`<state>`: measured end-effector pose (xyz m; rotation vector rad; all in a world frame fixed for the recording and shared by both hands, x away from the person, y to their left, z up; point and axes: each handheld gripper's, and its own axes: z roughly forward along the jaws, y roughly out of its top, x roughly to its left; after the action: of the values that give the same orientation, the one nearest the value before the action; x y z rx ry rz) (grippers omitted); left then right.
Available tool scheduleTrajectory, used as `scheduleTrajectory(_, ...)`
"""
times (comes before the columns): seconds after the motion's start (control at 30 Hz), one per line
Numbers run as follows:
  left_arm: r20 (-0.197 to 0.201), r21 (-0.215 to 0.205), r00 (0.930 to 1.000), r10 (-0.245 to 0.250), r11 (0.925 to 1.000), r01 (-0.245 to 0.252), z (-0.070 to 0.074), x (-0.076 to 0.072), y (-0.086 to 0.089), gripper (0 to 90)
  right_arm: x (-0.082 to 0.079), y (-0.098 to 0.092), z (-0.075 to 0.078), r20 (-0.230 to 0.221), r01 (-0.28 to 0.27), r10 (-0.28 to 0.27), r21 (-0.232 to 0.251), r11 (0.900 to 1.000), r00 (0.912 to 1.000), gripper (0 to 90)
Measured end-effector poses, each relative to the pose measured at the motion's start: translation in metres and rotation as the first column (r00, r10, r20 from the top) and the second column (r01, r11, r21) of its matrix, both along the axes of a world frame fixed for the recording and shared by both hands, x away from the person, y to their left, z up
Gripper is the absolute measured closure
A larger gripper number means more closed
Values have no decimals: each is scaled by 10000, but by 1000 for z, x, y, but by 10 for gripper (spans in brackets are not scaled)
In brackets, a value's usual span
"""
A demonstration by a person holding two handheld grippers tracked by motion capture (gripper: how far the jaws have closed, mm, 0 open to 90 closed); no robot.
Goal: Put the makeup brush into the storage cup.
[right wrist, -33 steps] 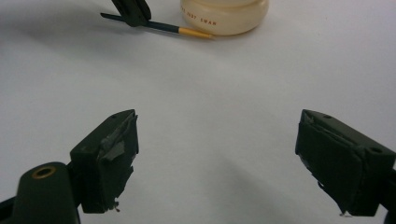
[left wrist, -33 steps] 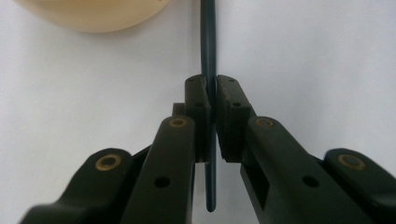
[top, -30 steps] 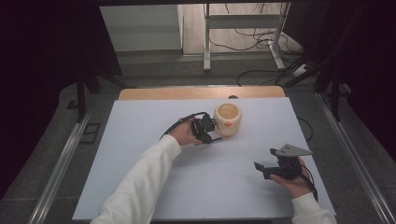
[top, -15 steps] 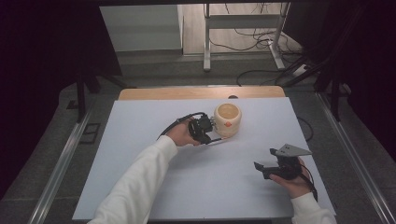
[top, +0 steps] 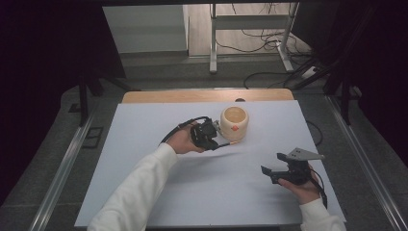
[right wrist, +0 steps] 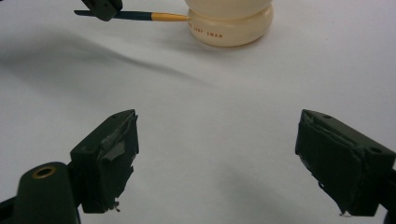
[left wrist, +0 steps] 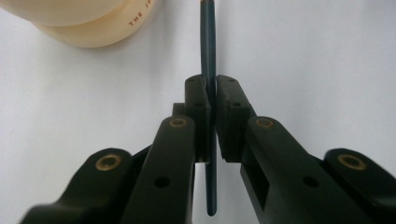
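While the left gripper (top: 208, 136) stays clenched on the pencil (left wrist: 208, 56), it has lifted slightly beside the cup (top: 234, 123). Pencil is off the bench (top: 144, 144), likely cup-bound; right gripper (top: 284, 172) idles, released.

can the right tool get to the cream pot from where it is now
Probably yes. The right tool is open with nothing between its jaws, and bare table lies between it and the cream pot. The left tool, shut on a dark pencil, sits at the pot's other side.
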<state>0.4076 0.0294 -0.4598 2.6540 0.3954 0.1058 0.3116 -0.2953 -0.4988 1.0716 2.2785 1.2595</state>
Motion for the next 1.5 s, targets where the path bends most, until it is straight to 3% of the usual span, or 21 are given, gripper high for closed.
scheduleTrajectory(0.4,231,-403,9995,206,9990,-197,14,-18,19,846,0,3,-1,-35,59,-59,-59,10000,10000,141)
scheduleTrajectory(0.73,309,-744,9988,386,9966,-362,14,-31,33,846,-1,8,-1,-80,-67,66,-134,9999,9999,141)
scheduleTrajectory(1.07,251,-1193,9978,612,9912,-578,11,-45,47,846,-3,17,1,-169,-265,267,87,9996,9995,140)
scheduleTrajectory(1.5,220,-1447,9968,765,9868,-726,9,-58,56,846,-7,34,2,-97,-544,545,187,9983,9985,143)
